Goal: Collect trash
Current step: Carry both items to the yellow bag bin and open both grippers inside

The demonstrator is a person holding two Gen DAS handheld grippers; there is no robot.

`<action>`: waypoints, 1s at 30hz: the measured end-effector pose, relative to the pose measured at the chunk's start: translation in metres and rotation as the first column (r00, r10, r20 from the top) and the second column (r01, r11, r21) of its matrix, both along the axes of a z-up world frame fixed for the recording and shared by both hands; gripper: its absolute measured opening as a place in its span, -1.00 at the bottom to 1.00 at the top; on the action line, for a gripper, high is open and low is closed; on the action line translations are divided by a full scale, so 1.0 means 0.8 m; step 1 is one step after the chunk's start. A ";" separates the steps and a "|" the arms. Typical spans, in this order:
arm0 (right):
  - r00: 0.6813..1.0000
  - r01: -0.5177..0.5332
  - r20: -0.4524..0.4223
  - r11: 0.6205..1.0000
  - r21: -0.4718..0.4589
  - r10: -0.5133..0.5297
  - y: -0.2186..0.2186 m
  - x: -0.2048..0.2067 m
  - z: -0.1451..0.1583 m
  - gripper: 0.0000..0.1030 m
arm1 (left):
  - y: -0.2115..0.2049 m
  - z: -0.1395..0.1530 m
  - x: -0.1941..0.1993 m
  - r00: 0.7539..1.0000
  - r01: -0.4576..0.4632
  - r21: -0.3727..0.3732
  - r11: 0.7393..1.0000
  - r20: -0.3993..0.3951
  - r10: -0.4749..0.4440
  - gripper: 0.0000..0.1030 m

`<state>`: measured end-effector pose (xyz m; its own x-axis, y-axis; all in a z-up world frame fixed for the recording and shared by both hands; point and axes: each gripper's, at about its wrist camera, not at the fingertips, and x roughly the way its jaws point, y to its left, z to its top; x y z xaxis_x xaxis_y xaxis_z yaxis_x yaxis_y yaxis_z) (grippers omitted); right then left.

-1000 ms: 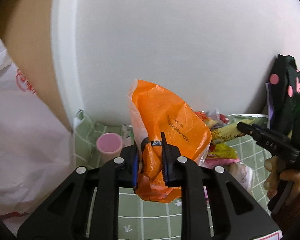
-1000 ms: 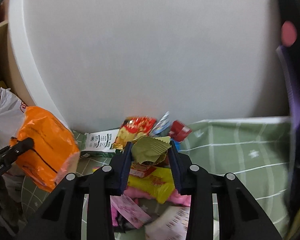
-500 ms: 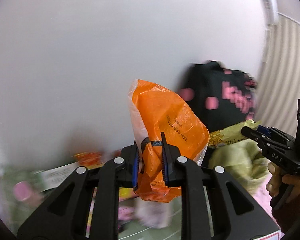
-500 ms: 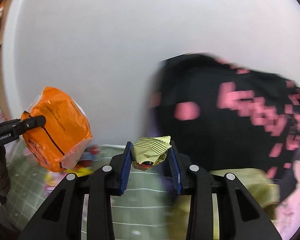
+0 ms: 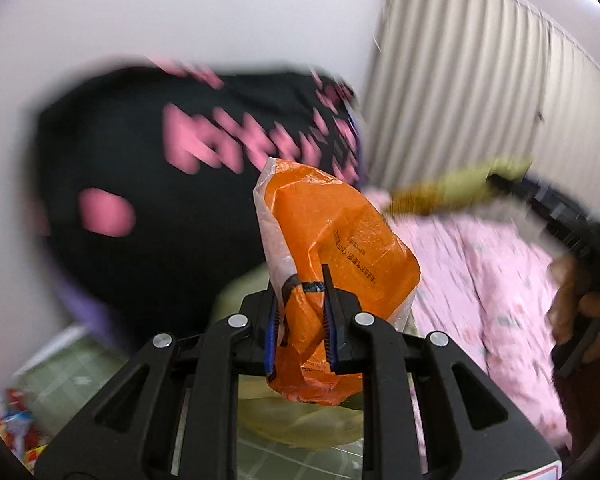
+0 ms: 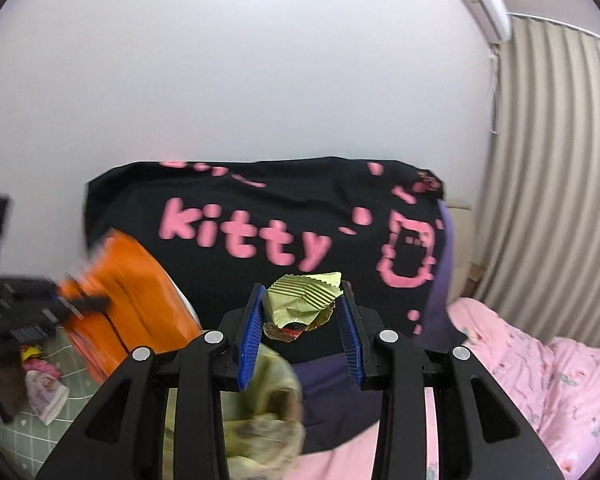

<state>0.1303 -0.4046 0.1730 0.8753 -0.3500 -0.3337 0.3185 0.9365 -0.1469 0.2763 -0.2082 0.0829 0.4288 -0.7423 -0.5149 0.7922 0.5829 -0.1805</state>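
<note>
The left gripper (image 5: pixel 300 312) has its fingers clamped on an orange plastic bag (image 5: pixel 332 236) that rises above them. The right gripper (image 6: pixel 300 312) pinches a crumpled yellow-green wrapper (image 6: pixel 300 300) between its fingertips, with a black cloth (image 6: pixel 260 216) beyond.

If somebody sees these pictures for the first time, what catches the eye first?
The bright orange plastic bag pinched in the left tool, in the middle of its view. Behind it hangs a black cloth with pink "kitty" lettering. The right tool holds a crumpled gold wrapper.
</note>
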 end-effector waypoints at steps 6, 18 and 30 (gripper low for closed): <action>1.000 0.000 -0.024 0.999 0.052 0.001 -0.038 -0.012 -0.019 -0.34 | -0.093 -0.096 0.013 1.000 0.004 0.357 0.934 0.023 -0.013 -0.69; 0.935 -0.251 -0.199 0.943 0.218 0.295 -0.010 0.059 -0.117 -0.34 | -0.066 -0.125 0.060 0.993 -0.077 0.397 0.915 -0.047 0.104 -0.72; 0.860 -0.210 -0.421 0.952 0.221 0.288 0.008 0.121 -0.194 -0.34 | -0.057 -0.133 0.061 0.983 -0.046 0.330 0.943 -0.154 0.102 -0.70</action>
<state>0.2269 -0.3981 0.0178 0.6717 -0.0479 -0.7393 0.0088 0.9984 -0.0567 0.3251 -0.2541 -0.0236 0.3637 -0.4929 -0.7904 0.7194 0.6876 -0.0977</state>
